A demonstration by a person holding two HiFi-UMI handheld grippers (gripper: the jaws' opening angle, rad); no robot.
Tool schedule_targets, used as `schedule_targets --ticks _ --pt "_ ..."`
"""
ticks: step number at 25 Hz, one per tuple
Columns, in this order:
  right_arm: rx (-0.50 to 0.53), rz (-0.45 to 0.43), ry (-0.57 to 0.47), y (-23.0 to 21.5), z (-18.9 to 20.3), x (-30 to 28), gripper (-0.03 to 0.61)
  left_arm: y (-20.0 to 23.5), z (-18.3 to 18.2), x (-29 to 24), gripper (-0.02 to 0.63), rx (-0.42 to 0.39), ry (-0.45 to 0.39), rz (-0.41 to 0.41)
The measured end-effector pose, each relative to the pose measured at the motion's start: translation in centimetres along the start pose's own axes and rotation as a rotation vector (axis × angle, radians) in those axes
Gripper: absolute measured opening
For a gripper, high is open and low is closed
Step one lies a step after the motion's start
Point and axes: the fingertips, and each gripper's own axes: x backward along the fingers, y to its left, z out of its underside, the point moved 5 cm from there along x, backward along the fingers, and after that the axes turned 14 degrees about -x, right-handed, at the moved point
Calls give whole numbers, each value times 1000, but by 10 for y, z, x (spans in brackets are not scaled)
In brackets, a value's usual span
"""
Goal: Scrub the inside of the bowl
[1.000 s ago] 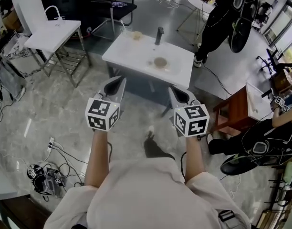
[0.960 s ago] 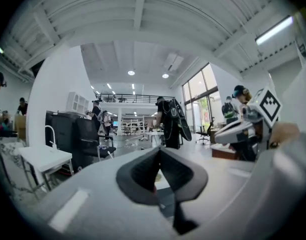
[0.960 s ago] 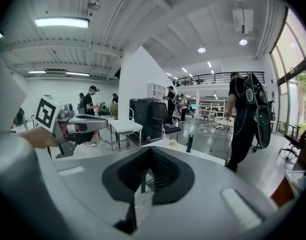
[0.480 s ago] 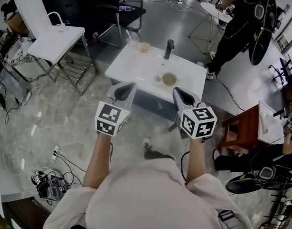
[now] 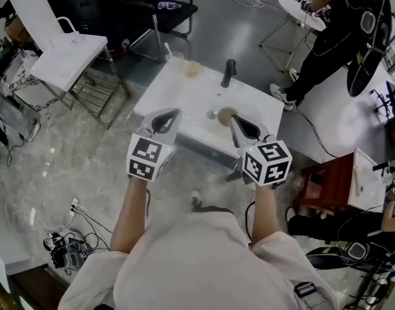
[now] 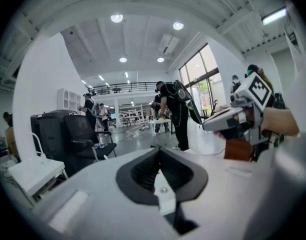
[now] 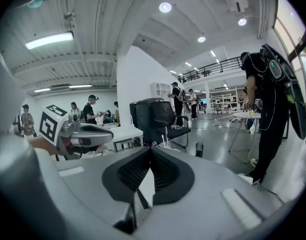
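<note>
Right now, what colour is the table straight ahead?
The table is white; clearest in the head view.

My left gripper [image 5: 175,112] and right gripper [image 5: 232,118] have matt grey plastic shells and ribbed black pads [image 6: 143,171] (rubbery, no shine). The white sink top [image 5: 184,95] looks smooth and glossy; the floor [image 5: 68,154], polished stone.

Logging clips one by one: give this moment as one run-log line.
left gripper: shut, empty | right gripper: shut, empty | bowl: on white table, untouched

White rectangular table [image 5: 184,97] stands on grey marbled floor [image 5: 75,154] — on top: black upright faucet [image 5: 229,73], tan round bowl [image 5: 224,114], small tan lump [image 5: 192,68], clear cup [image 5: 174,58] — last two near far edge.
</note>
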Motion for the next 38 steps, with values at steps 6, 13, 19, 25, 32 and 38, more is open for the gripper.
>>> schedule_targets --ticks 6,13,19,25,32,38 --pt "-18 -8 16 -40 -9 -30 6 13 9 -49 3 8 36 2" --pt "-62 -40 19 -84 -25 -67 6 30 13 -102 3 1 79 -14" --pt "-65 -42 28 -112 -34 -90 6 50 27 -143 5 23 105 -45" --pt "-74 -9 65 -132 -29 -111 8 69 31 -176 5 45 102 -32" --pt "-98 80 88 -160 -21 -138 8 95 52 -232 88 40 122 43" --pt "-150 189 117 -194 -20 -168 26 120 90 -309 128 29 181 91"
